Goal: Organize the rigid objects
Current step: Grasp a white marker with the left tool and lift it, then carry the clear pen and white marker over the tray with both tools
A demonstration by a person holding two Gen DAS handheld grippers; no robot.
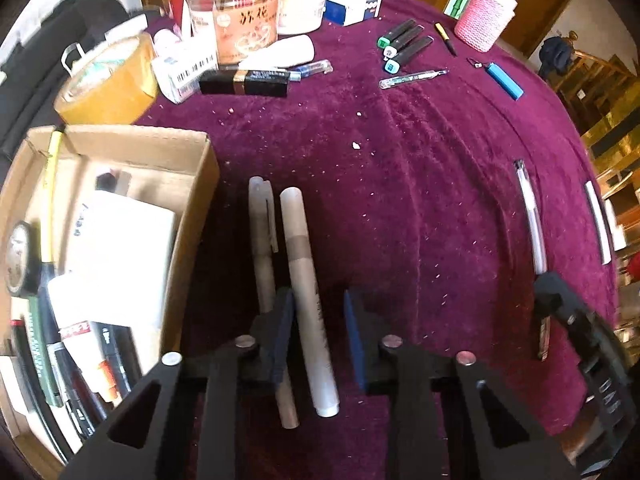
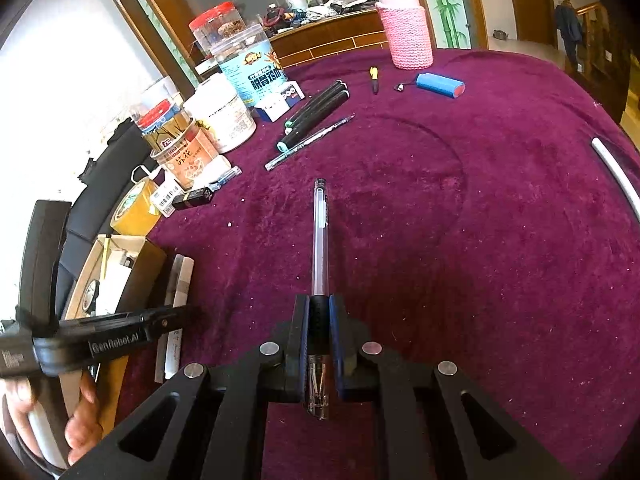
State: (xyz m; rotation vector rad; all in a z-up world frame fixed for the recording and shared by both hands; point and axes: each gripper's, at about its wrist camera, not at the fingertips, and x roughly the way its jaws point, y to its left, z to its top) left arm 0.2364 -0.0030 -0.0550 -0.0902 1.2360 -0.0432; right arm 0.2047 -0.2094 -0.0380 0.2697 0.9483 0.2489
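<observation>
My left gripper (image 1: pixel 320 320) is open, its jaws astride a white marker (image 1: pixel 306 292) that lies on the purple cloth; a grey capped pen (image 1: pixel 262 240) lies just left of the left pad. A cardboard box (image 1: pixel 188 216) holding pens, a notepad and tape sits at the left. My right gripper (image 2: pixel 320 324) is shut on a clear gel pen (image 2: pixel 320 236), which points forward over the cloth. That pen also shows in the left wrist view (image 1: pixel 530 212), at the right.
Three black markers (image 1: pixel 404 44), a clear pen (image 1: pixel 412 78), a blue lighter (image 1: pixel 504 80), a small yellow-black pen (image 1: pixel 445 38) and a black lipstick case (image 1: pixel 244 82) lie farther back. Jars (image 2: pixel 240 76), a tape roll (image 1: pixel 108 80) and a pink knitted jar (image 2: pixel 406 36) stand along the far edge.
</observation>
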